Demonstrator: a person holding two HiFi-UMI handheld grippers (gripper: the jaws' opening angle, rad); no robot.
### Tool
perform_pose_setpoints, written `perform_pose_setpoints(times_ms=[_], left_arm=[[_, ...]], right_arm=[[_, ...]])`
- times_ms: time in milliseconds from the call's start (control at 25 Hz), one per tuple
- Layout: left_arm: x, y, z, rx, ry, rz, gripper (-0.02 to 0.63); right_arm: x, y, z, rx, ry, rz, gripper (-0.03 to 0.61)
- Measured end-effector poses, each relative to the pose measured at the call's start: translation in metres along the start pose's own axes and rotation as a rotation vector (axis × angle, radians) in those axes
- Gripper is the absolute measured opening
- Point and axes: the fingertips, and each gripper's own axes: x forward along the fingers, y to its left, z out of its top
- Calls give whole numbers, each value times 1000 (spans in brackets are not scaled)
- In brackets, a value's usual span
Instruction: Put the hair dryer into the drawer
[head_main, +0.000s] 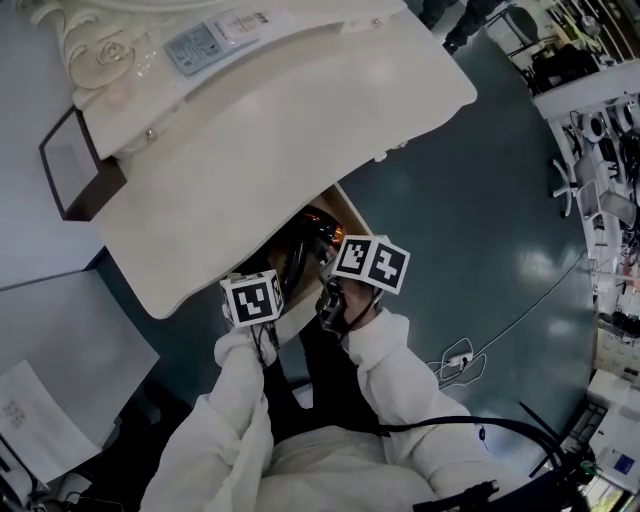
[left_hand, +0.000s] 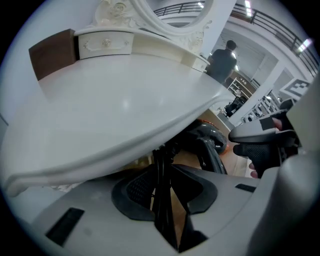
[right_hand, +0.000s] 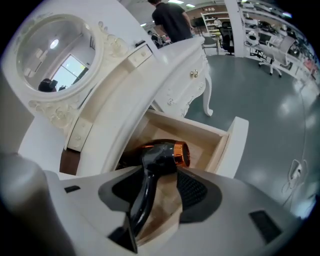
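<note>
Partly under tabletop (right_hand: 127, 97), hair dryer (right_hand: 162, 154) in drawer (right_hand: 239, 145)

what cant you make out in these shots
- Head view: tabletop hides most of the drawer and dryer.
- Left gripper view: unclear whether the left claw pinches the cord; tabletop covers the cord's far end.
- Right gripper view: dryer's rear lies in shadow under the tabletop.
</note>
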Motion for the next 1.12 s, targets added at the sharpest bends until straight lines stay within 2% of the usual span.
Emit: perform_pose_setpoints(times_ms=[160,480,680,880,1000,1120], left_arm=[[6,-12,3,57,-9,-9,87],[-24,-26,10,68,-47,-121,99],[-42,-29,9,37,-42,-201,133],[-68,-20,-1,25,-38,-236,139],[-84,-20,-8,55,-34,-268,148],[-95,-31,-20,120,-7,-337,166]], right_arm=[[-4,-1,-8,-68,4,0,256],[-18,-11,-8,-41,-8,35,258],[-26,-10,-10,-56,-14,55,258],[-34,-8,-20,-68,-11,84,258],[-40,-5,-25,-79,-11,98,258],[-45,-2,-28,-85,-21,109,258]])
